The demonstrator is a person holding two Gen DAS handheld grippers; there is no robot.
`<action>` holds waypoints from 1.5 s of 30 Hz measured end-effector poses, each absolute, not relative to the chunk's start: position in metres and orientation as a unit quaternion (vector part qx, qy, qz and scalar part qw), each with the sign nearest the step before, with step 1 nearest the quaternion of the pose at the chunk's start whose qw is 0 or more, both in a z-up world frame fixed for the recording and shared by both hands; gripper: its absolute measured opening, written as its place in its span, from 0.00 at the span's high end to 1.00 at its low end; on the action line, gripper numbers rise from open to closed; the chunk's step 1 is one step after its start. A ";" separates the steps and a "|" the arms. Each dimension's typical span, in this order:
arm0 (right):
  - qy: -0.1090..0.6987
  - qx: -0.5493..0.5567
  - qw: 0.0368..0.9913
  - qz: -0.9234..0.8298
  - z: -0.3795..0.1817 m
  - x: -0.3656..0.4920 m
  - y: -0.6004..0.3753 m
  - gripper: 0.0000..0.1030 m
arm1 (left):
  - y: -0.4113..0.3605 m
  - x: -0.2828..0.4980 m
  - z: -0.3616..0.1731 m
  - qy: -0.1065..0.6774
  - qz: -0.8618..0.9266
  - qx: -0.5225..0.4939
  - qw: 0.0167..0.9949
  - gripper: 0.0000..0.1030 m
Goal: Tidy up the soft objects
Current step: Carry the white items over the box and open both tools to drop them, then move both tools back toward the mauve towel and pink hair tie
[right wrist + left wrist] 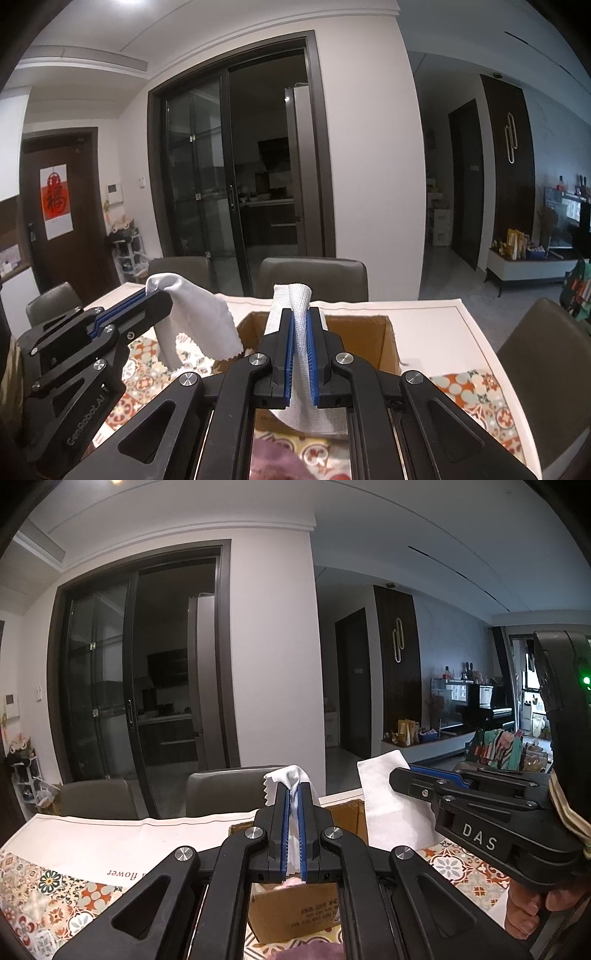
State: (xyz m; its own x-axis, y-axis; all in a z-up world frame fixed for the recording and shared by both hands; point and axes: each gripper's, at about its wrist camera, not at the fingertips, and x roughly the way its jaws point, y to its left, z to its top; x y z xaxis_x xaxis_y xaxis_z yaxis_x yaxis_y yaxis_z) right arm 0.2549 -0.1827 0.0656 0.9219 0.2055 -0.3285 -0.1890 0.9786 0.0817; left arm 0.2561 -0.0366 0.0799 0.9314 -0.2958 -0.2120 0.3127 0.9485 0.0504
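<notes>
Nearest to us, at six o'clock in the left wrist view, our left gripper (294, 825) has its blue-lined jaws nearly closed on a smooth white cloth (291, 781) with a zigzag edge, which pokes up past the fingertips and runs down between the pads. In the right wrist view the same cloth (201, 314) hangs at nine o'clock from the left gripper (147, 293), draped over the patterned tablecloth (476, 391). Our right gripper (301, 354) is likewise pinched almost shut, on a white waffle-textured cloth (295, 299) that stands folded above the fingertips and spreads out below the jaws. From the left wrist view that waffle cloth (391, 805) hangs at three o'clock from the right gripper (406, 771), and a hand (532, 912) grips the handle at four o'clock. Something purple and soft (280, 461) lies at the bottom edge under the right gripper; we cannot tell what it is. Just beyond both grippers sits an open cardboard box (388, 339) on the table (436, 314), below the two held cloths. Past the table's far edge stand grey chairs (314, 277), at twelve o'clock. Farther off at eleven o'clock are dark-framed glass sliding doors (229, 155), and a door with a red poster (55, 199) at nine o'clock.
</notes>
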 end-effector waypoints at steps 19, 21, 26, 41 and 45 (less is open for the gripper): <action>0.225 0.036 0.968 0.105 0.031 0.335 -0.195 0.92 | -0.056 0.328 0.042 0.164 -0.140 0.045 0.975 0.94; 0.236 0.033 0.966 0.101 0.025 0.345 -0.194 0.92 | -0.058 0.336 0.037 0.175 -0.137 0.047 0.974 0.94; 0.268 0.027 0.958 0.094 0.004 0.362 -0.197 0.92 | -0.063 0.350 0.019 0.200 -0.135 0.057 0.969 0.93; 0.315 0.024 0.946 0.076 -0.029 0.377 -0.208 0.62 | -0.069 0.364 0.000 0.248 -0.133 0.065 0.957 0.56; 0.311 0.022 0.948 0.064 -0.024 0.369 -0.211 0.60 | -0.065 0.359 0.004 0.245 -0.134 0.063 0.958 0.50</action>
